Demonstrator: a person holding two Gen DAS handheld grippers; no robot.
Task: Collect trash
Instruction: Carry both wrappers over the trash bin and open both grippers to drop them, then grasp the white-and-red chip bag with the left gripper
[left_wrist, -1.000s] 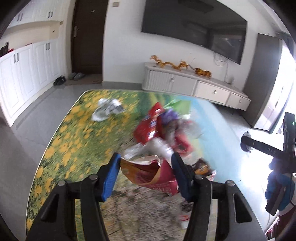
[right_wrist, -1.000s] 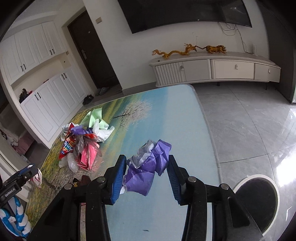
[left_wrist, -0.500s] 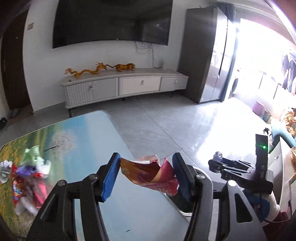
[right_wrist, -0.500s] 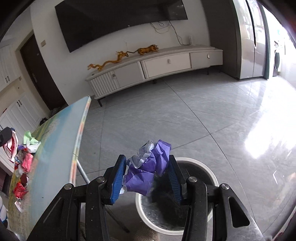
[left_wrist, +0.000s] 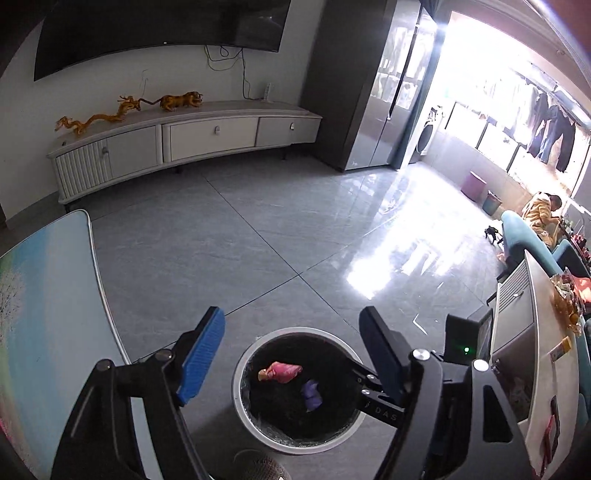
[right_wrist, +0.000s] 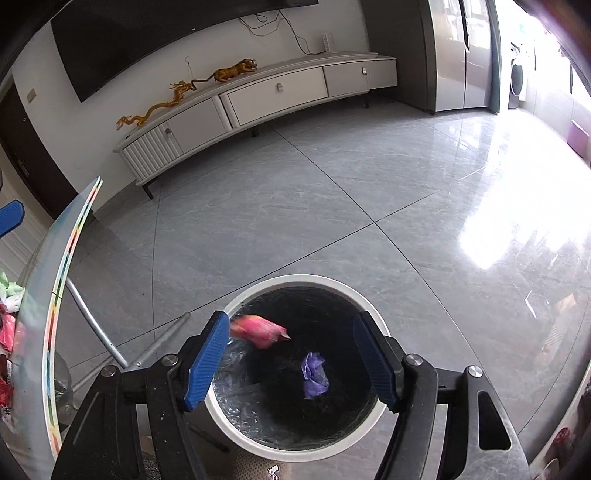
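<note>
A round white-rimmed trash bin (left_wrist: 240, 398) with a black liner stands on the floor; it also shows in the right wrist view (right_wrist: 295, 280). Inside it are a red-pink snack wrapper (left_wrist: 280, 371), blurred in the right wrist view (right_wrist: 260, 329), and a purple crumpled wrapper (left_wrist: 311, 392), also in the right wrist view (right_wrist: 314, 373). My left gripper (left_wrist: 291, 354) is open and empty above the bin. My right gripper (right_wrist: 291, 360) is open and empty above the bin. The right gripper's body shows at the right of the left wrist view.
The table edge (left_wrist: 99, 280) lies left of the bin, with its metal legs (right_wrist: 92, 325) close by. More trash (right_wrist: 9, 325) lies on the table at far left. A white TV cabinet (left_wrist: 184, 140) stands at the wall. A counter (left_wrist: 539, 354) is at right.
Both grippers swung from the table to above the bin and opened. The red wrapper and the purple wrapper left the jaws and dropped into the bin.
</note>
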